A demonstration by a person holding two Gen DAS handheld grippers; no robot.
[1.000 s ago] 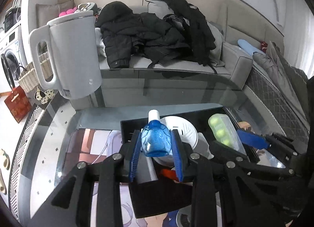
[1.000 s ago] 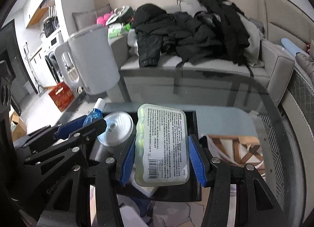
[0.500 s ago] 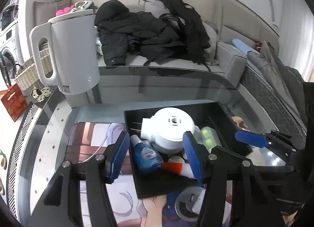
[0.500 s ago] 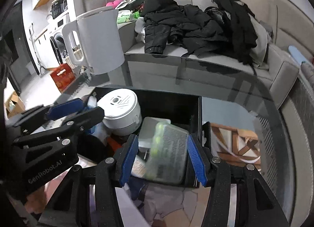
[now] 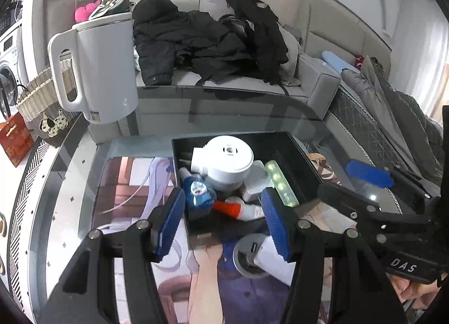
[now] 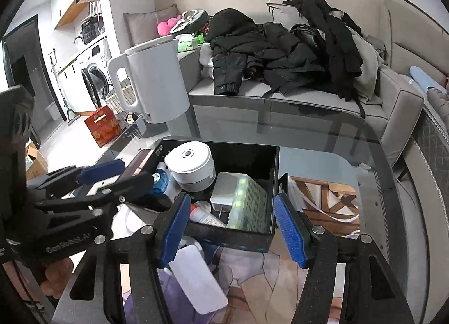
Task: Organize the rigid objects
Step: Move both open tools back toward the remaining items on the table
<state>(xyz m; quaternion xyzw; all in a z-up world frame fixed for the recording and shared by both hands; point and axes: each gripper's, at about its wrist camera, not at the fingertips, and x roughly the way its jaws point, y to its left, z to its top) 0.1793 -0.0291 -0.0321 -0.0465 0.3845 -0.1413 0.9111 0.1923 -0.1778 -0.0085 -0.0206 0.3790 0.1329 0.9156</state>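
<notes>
Both grippers hold nothing, the right gripper [image 6: 231, 228] with jaws that have just been opening, and the last loose thing, a white block [image 6: 197, 279] on the mat, lies just below its left pad, slanting, outside the black box [image 6: 276, 172].

Grey sofa [image 5: 314, 82] w/ dark coats [image 5: 202, 40]; washing machine [image 6: 95, 77] left.

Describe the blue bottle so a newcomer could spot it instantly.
Start at the black bin on the glass table, in front of the white kettle. Along the bin's left wall, beside the round white device, lies the blue bottle. It is the only translucent blue item there, unlike the red-capped tube next to it.
</notes>
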